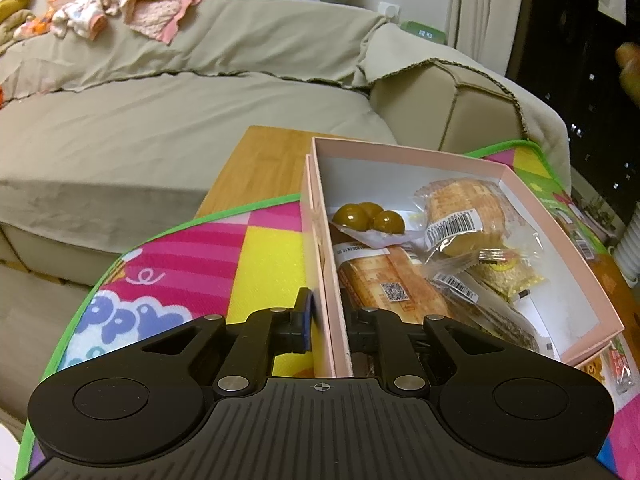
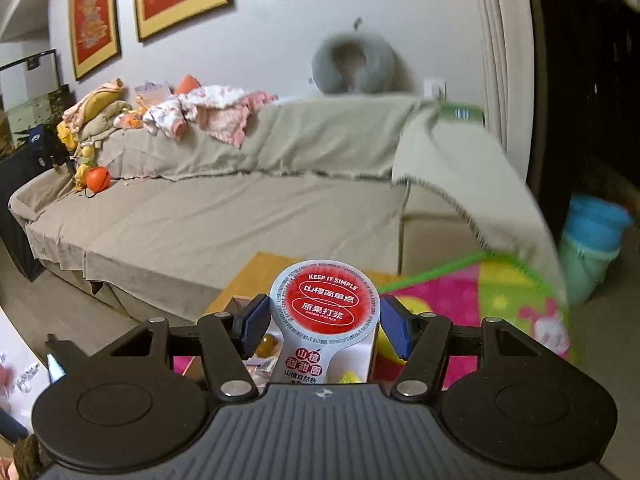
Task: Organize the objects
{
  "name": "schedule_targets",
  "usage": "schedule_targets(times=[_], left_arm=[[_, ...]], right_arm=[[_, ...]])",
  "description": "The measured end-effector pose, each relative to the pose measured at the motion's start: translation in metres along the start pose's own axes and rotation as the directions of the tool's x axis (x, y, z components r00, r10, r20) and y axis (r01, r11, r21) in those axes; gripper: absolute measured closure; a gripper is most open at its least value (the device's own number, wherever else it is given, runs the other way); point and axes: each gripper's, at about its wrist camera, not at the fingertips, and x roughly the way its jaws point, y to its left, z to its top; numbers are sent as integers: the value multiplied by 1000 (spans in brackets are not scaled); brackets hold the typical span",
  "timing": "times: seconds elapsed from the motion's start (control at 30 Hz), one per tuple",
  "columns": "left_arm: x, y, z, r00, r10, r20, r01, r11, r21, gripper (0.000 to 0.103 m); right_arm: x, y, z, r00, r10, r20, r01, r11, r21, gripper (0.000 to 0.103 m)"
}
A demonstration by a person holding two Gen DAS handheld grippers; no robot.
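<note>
step: carrying snack to box | left claw [image 1: 326,328] clamps pink box [image 1: 568,240] wall; right claw [image 2: 324,326] holds hawthorn snack cup [image 2: 325,304] | next: lower cup among wrapped snacks [image 1: 452,256]

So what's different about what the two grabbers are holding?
The left hand-held gripper pinches the thin side wall of the pink box, which is open and has wrapped snacks inside. The right hand-held gripper has a white snack cup with a round red lid between its fingers, sealed and lifted up. The box is wide and rectangular; the cup is small and round. Both are snack containers.
</note>
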Motion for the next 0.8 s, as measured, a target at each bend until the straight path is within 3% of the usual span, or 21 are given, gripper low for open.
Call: schedule_targets(times=[0.23, 0.3, 0.4, 0.53, 0.8], left_arm=[[0, 0, 0, 1000, -4, -2, 4, 1000, 1, 88], [0, 0, 1, 1000, -7, -2, 7, 1000, 2, 88], [0, 0, 0, 1000, -7, -2, 8, 1000, 4, 88], [0, 0, 0, 1000, -7, -2, 7, 1000, 4, 88], [0, 0, 0, 1000, -7, -3, 7, 1000, 5, 88]], right_arm=[[37, -5, -17, 997, 28, -67, -26, 999, 30, 41], [41, -8, -21, 997, 31, -76, -28, 999, 36, 32], [41, -12, -24, 997, 22, -77, -19, 999, 34, 32], [41, -19, -27, 997, 5, -80, -1, 999, 49, 23], [41, -41, -34, 995, -28, -99, 35, 997, 74, 22]])
